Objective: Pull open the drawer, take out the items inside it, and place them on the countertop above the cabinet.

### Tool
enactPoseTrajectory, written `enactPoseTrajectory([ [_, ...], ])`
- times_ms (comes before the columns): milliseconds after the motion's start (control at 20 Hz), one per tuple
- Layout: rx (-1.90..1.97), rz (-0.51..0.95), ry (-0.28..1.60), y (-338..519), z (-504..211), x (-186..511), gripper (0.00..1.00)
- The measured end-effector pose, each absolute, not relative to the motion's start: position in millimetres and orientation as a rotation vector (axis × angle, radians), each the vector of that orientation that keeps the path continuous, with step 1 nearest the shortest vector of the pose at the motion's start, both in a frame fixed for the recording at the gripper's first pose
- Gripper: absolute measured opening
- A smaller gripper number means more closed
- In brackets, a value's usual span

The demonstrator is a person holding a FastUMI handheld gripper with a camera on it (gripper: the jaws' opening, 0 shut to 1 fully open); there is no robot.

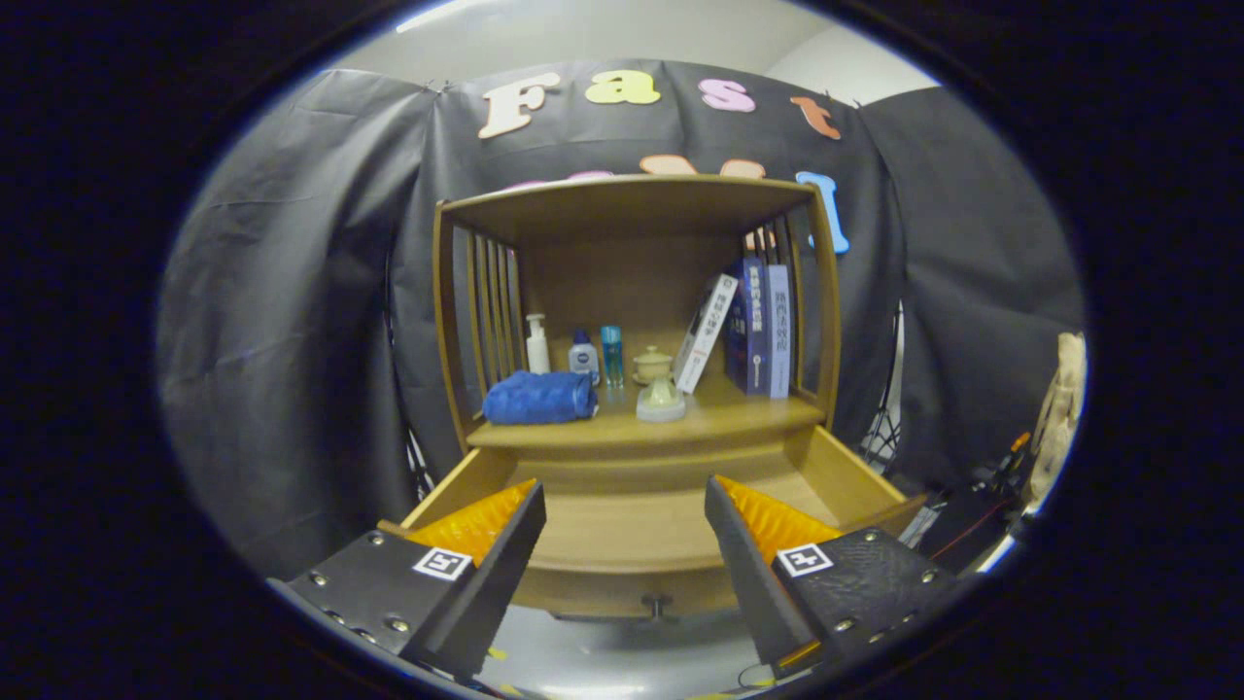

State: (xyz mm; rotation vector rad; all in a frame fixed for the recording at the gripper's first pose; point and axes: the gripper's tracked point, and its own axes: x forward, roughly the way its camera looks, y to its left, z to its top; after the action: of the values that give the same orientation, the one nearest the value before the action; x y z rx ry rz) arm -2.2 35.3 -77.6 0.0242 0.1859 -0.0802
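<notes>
A wooden cabinet stands ahead with its drawer (pixel 637 530) pulled out toward me; the bare wooden drawer floor shows between my fingers, and its knob (pixel 659 607) sits at the front panel. On the countertop (pixel 719 420) above lie a rolled blue towel (pixel 539 398), a white pump bottle (pixel 536 344), a small white-and-blue bottle (pixel 583 357), a slim blue bottle (pixel 611 355), a cream lidded jar (pixel 652 365) and a pale green piece (pixel 661 399). My gripper (pixel 625 506) is open over the drawer, holding nothing.
Several books (pixel 748 329) lean at the right of the countertop under the cabinet's top shelf. Slatted side panels (pixel 491 311) close both sides. Black cloth surrounds the cabinet. Cables and gear (pixel 972 496) lie at the right.
</notes>
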Motion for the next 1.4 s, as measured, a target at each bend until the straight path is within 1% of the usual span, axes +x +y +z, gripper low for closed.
enactPoseTrajectory([
  [300, 0.063, -0.093, 0.280, 26.2, -159.6, -15.9, 0.98],
  [550, 0.095, -0.098, 0.297, 22.5, -193.0, -0.3, 1.00],
  [800, 0.076, -0.105, 0.282, 21.5, -210.1, 24.6, 1.00],
  [1100, -0.017, -0.127, 0.221, 17.0, -213.2, 29.3, 0.99],
  [1200, -0.011, -0.114, 0.209, 16.9, -213.4, 40.4, 0.97],
  [1400, -0.022, -0.106, 0.208, 16.5, -212.4, 69.6, 0.99],
])
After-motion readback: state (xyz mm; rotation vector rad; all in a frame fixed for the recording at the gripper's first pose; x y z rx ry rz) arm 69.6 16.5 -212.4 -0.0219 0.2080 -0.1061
